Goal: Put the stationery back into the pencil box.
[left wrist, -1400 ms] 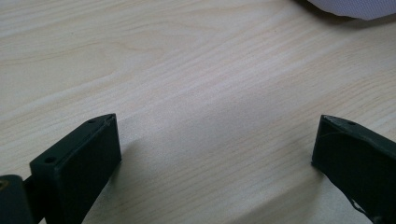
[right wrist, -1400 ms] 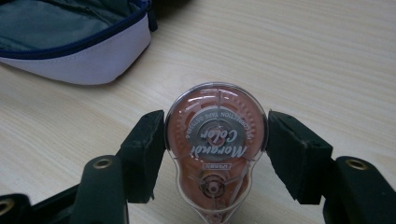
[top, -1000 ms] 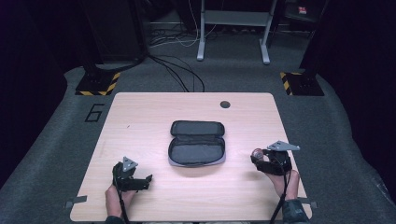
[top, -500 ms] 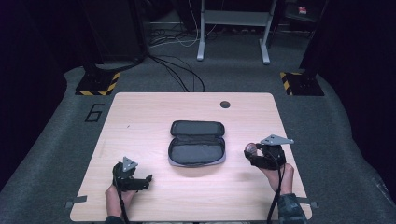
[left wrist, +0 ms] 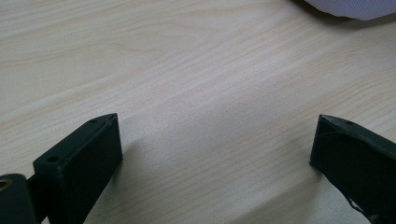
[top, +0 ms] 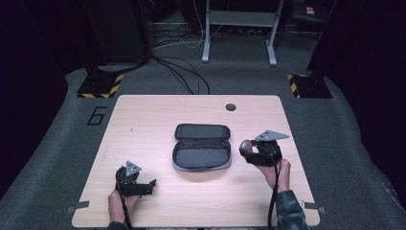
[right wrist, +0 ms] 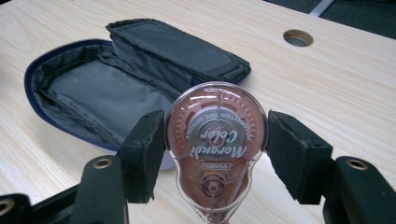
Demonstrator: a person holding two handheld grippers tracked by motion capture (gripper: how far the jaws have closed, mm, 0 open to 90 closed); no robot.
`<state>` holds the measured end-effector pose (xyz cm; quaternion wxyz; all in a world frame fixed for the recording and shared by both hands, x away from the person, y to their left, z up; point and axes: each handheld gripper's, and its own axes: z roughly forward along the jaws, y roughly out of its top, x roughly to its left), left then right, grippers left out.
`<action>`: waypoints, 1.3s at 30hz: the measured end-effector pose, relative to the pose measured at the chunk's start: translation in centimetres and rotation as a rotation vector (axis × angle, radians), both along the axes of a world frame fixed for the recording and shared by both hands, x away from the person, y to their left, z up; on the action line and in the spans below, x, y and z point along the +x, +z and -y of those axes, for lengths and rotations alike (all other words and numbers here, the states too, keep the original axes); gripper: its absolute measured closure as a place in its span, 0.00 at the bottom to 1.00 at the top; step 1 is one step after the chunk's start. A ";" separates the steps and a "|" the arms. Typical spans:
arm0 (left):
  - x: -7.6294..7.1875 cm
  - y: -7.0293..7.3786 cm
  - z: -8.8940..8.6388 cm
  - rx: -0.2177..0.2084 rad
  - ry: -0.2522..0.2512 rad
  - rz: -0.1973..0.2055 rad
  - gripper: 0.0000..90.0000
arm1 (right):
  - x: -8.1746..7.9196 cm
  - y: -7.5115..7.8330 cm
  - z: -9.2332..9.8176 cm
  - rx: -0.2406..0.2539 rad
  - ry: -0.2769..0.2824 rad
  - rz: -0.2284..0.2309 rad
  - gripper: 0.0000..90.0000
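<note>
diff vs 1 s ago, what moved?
The right gripper, shut on the correction tape, moved left toward the open pouch. Grip unchanged. The left gripper stayed put, jaws open over the table; the pouch did not shift.

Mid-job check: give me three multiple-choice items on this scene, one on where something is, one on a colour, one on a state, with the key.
1. Where is the pencil case?
A. at the middle of the table, between the two grippers
B. on the floor
C. at the table's far left corner

2. What colour is the correction tape dispenser?
A. bright green
B. reddish-brown under a clear shell
C. solid yellow

3. How does the pencil case stand?
A. zipped shut
B. open but full of pens
C. open, with nothing in its grey lining

Key:
1 A, the high view shows it midway between the left gripper and the right gripper.
2 B, the right gripper view shows that colour between its pads.
3 C, its lid is folded back and the lining is bare.
</note>
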<state>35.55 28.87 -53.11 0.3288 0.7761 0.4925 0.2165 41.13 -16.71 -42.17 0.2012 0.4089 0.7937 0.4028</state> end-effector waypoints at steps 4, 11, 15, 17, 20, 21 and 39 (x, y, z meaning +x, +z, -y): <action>0.0 0.0 0.0 0.001 0.001 0.007 0.02 | 0.4 0.3 -0.7 -0.007 0.017 0.000 0.43; 0.0 0.0 0.0 0.001 0.001 0.007 0.02 | 1.2 0.9 -2.3 -0.005 0.049 0.011 0.43; 0.0 0.0 0.0 0.001 0.001 0.006 0.02 | 1.5 1.1 -3.0 -0.009 0.064 0.020 0.43; 0.0 0.0 0.0 -0.001 0.000 0.004 0.02 | 1.8 1.3 -3.5 -0.012 0.079 0.016 0.43; 0.0 0.0 0.0 0.001 0.000 0.007 0.02 | 2.1 1.4 -4.2 -0.009 0.086 0.017 0.43; 0.0 0.0 0.0 0.000 0.001 0.008 0.03 | 2.2 1.5 -4.4 -0.009 0.091 0.014 0.43; 0.0 0.0 0.0 -0.001 -0.001 0.008 0.03 | 5.1 0.4 -9.4 -0.026 0.183 -0.034 0.43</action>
